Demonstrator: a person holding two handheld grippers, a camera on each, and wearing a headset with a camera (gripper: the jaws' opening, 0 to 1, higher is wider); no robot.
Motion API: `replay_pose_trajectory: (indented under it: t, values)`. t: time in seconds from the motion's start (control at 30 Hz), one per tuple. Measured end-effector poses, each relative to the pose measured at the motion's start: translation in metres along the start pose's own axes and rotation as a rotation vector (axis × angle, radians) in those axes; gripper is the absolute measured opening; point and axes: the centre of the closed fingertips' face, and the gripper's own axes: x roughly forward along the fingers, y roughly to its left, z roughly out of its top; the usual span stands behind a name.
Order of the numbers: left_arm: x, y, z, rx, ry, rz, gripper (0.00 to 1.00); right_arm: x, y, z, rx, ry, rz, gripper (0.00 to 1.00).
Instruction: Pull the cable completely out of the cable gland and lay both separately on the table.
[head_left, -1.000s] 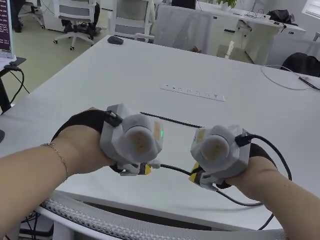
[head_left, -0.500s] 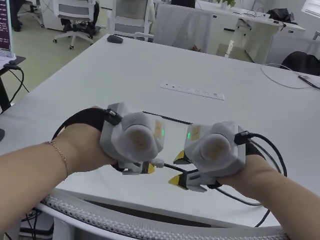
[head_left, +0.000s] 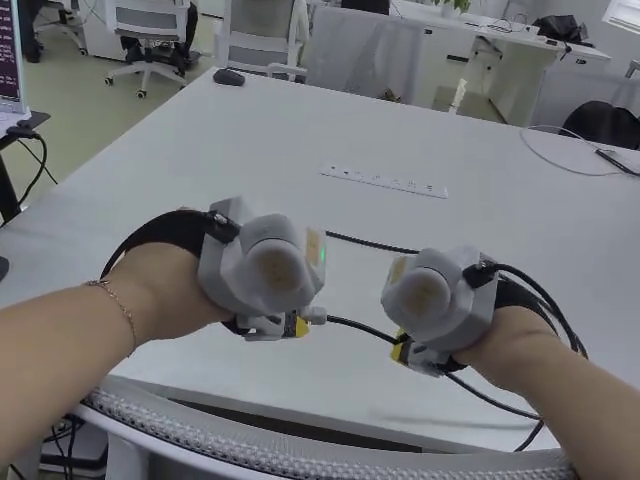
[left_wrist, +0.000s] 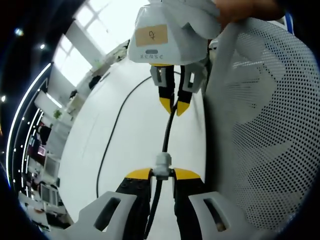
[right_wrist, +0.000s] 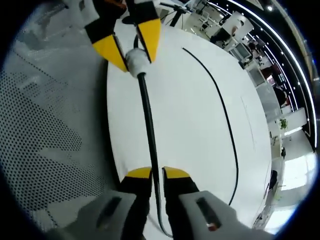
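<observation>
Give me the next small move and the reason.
Probably draw the right tool away from the left tool, along the cable. The left tool clamps the cable gland, the right is shut on the cable, and the cable passes through the gland.

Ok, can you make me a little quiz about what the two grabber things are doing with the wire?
1. Pick one: what is the left gripper clamped on? A) the white cable gland B) a spoon C) a cup
2. True or false: the black cable lies on the table, free of the gland.
3. Fill the gap: the right gripper is shut on the ____.

Key:
1. A
2. False. The cable passes through the gland and is stretched between the two grippers.
3. cable
</observation>
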Motion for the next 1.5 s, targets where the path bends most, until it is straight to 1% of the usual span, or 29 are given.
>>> replay_pose_trajectory:
  t: [0.03, 0.1, 0.13, 0.17, 0.2, 0.27, 0.33, 0.37, 0.4, 0.43, 0.5, 0.53, 0.63, 0.7, 0.77, 0.8, 0.93, 0.97, 1.03, 1.1, 1.17, 1.2, 1.23, 1.27, 1.3, 1.4, 1.43, 1.47, 1.5]
  values:
    - [0.0, -0.001, 0.0, 0.0, 0.0, -0.001, 0.16, -0.002, 0.001, 0.009, 0.004, -0.048, -0.002, 0.17]
    - [0.001, -0.001, 0.0, 0.008, 0.004, -0.003, 0.16, -0.004, 0.006, 0.027, -0.004, -0.126, 0.018, 0.24]
    - [0.001, -0.002, 0.0, 0.01, 0.003, -0.004, 0.16, -0.008, 0.011, 0.043, -0.04, -0.19, 0.033, 0.25]
    - [0.001, -0.002, 0.001, 0.01, 0.0, -0.005, 0.16, -0.011, 0.015, 0.054, -0.068, -0.232, 0.039, 0.26]
    - [0.0, -0.002, 0.002, 0.013, -0.007, -0.007, 0.16, -0.016, 0.018, 0.068, -0.1, -0.29, 0.038, 0.28]
    - [-0.001, -0.006, 0.008, 0.025, -0.035, -0.022, 0.16, -0.024, 0.025, 0.083, -0.124, -0.36, 0.052, 0.27]
    - [-0.002, -0.012, 0.016, 0.03, -0.066, -0.04, 0.16, -0.03, 0.03, 0.093, -0.124, -0.42, 0.073, 0.2]
    - [-0.002, -0.012, 0.016, 0.031, -0.066, -0.04, 0.16, -0.03, 0.03, 0.093, -0.125, -0.422, 0.073, 0.14]
    - [0.0, -0.012, 0.016, 0.041, -0.062, -0.041, 0.16, -0.03, 0.029, 0.089, -0.129, -0.41, 0.071, 0.05]
    - [0.0, -0.011, 0.016, 0.05, -0.062, -0.037, 0.16, -0.027, 0.029, 0.087, -0.132, -0.404, 0.072, 0.05]
    - [-0.001, -0.006, 0.01, 0.028, -0.043, -0.028, 0.16, -0.018, 0.022, 0.071, -0.105, -0.316, 0.054, 0.04]
    - [-0.002, -0.003, 0.008, 0.021, -0.041, -0.017, 0.16, -0.015, 0.017, 0.062, -0.098, -0.273, 0.033, 0.04]
    - [-0.005, 0.002, 0.009, -0.006, -0.051, 0.002, 0.16, -0.01, 0.005, 0.041, -0.055, -0.184, -0.007, 0.04]
    - [-0.004, 0.002, 0.009, -0.003, -0.046, 0.008, 0.16, -0.005, 0.001, 0.025, -0.027, -0.111, -0.013, 0.04]
    - [-0.003, 0.002, 0.007, 0.0, -0.037, 0.011, 0.16, -0.002, 0.003, 0.012, -0.005, -0.051, 0.006, 0.05]
    - [-0.003, 0.002, 0.007, -0.001, -0.038, 0.01, 0.16, -0.001, 0.004, 0.015, -0.015, -0.069, 0.009, 0.07]
    - [-0.003, 0.002, 0.008, 0.001, -0.038, 0.009, 0.16, -0.013, 0.014, 0.054, 0.005, -0.255, 0.051, 0.22]
    - [-0.003, 0.002, 0.008, 0.001, -0.039, 0.008, 0.16, -0.018, 0.015, 0.066, -0.02, -0.309, 0.05, 0.24]
    - [-0.003, 0.001, 0.009, 0.004, -0.044, 0.006, 0.16, -0.025, 0.014, 0.081, -0.074, -0.373, 0.026, 0.26]
    - [-0.003, -0.001, 0.012, 0.013, -0.055, -0.002, 0.16, -0.029, 0.019, 0.089, -0.101, -0.404, 0.03, 0.24]
    - [-0.003, -0.003, 0.013, 0.019, -0.06, -0.011, 0.16, -0.031, 0.023, 0.091, -0.114, -0.418, 0.04, 0.19]
    - [-0.002, -0.004, 0.014, 0.023, -0.063, -0.014, 0.16, -0.03, 0.022, 0.09, -0.117, -0.413, 0.037, 0.15]
    - [-0.002, -0.005, 0.014, 0.024, -0.065, -0.016, 0.16, -0.029, 0.021, 0.089, -0.125, -0.401, 0.033, 0.08]
    - [-0.002, -0.004, 0.015, 0.022, -0.067, -0.015, 0.16, -0.029, 0.021, 0.087, -0.124, -0.398, 0.036, 0.05]
    - [-0.002, -0.003, 0.015, 0.018, -0.07, -0.013, 0.16, -0.029, 0.02, 0.086, -0.106, -0.399, 0.042, 0.04]
    - [-0.003, 0.001, 0.013, 0.009, -0.064, 0.003, 0.16, -0.027, 0.014, 0.081, -0.082, -0.378, 0.025, 0.04]
    - [-0.003, 0.003, 0.012, 0.001, -0.061, 0.007, 0.16, -0.024, 0.011, 0.075, -0.075, -0.352, 0.017, 0.04]
    - [-0.003, 0.004, 0.01, -0.004, -0.056, 0.013, 0.16, -0.02, 0.007, 0.065, -0.069, -0.296, -0.004, 0.04]
    - [-0.004, 0.005, 0.01, -0.003, -0.053, 0.021, 0.16, -0.017, 0.005, 0.058, -0.063, -0.259, -0.012, 0.04]
